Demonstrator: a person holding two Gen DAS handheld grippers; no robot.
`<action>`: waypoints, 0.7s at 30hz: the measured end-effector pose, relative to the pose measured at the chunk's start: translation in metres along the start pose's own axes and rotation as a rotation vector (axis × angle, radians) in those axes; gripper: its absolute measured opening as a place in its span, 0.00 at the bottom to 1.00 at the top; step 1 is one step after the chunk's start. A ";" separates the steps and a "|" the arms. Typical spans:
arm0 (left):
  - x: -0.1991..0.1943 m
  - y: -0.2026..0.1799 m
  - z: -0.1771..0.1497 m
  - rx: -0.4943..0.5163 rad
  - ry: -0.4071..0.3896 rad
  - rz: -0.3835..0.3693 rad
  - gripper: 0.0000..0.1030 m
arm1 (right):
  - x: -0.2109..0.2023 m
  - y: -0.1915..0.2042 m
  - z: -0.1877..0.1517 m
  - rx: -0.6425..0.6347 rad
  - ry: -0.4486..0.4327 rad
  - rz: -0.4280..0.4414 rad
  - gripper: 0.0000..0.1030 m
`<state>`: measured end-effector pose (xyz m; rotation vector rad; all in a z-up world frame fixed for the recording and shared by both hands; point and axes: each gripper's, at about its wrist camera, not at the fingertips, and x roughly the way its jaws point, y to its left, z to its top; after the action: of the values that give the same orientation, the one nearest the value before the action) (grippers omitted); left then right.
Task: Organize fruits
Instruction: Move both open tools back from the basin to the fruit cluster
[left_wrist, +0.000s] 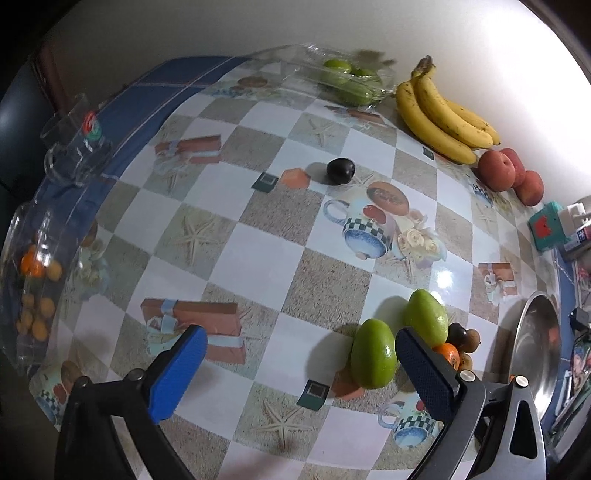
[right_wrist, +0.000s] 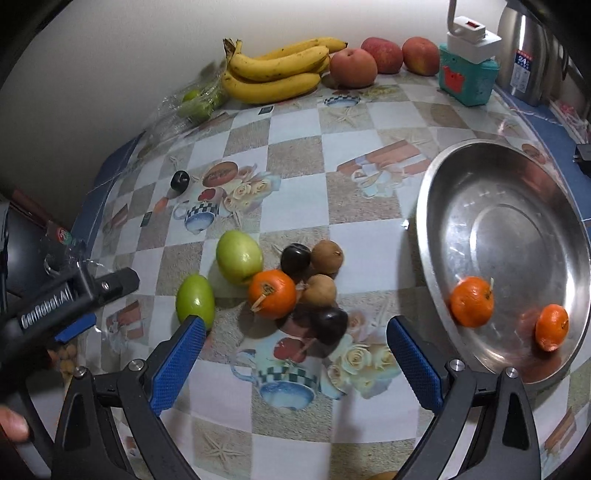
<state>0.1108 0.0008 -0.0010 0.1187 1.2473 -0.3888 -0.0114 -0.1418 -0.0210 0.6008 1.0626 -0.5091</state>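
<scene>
Glossy checkered tablecloth (right_wrist: 295, 206) — white and beige squares printed with starfish, blue-checked cups, roses, brown gift boxes, with a blue border. Yellow banana bunch (right_wrist: 275, 70), three red-orange apples (right_wrist: 352, 66), two light-green oval fruits (right_wrist: 238, 256), dark purple plums (right_wrist: 295, 260), brown round longans (right_wrist: 327, 256). Shiny silver metal bowl (right_wrist: 436, 206) holding two orange tangerines (right_wrist: 472, 302) — gripper pads (right_wrist: 177, 365) textured blue on black arms.

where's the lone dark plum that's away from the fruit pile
In the left wrist view the dark plum sits alone mid-table, beyond the two green fruits, short of the bananas at the wall.
</scene>
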 end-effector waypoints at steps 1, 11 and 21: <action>0.000 -0.001 0.001 0.006 -0.003 0.004 1.00 | 0.000 0.001 0.003 0.003 0.001 -0.001 0.96; 0.015 -0.017 -0.001 0.050 0.015 -0.001 1.00 | 0.012 -0.019 0.001 0.016 0.056 -0.027 0.96; 0.042 -0.028 -0.011 0.088 0.106 0.017 1.00 | 0.012 -0.014 -0.003 -0.016 0.082 0.049 0.96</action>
<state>0.1021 -0.0316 -0.0401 0.2270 1.3334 -0.4273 -0.0175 -0.1516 -0.0361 0.6368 1.1261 -0.4363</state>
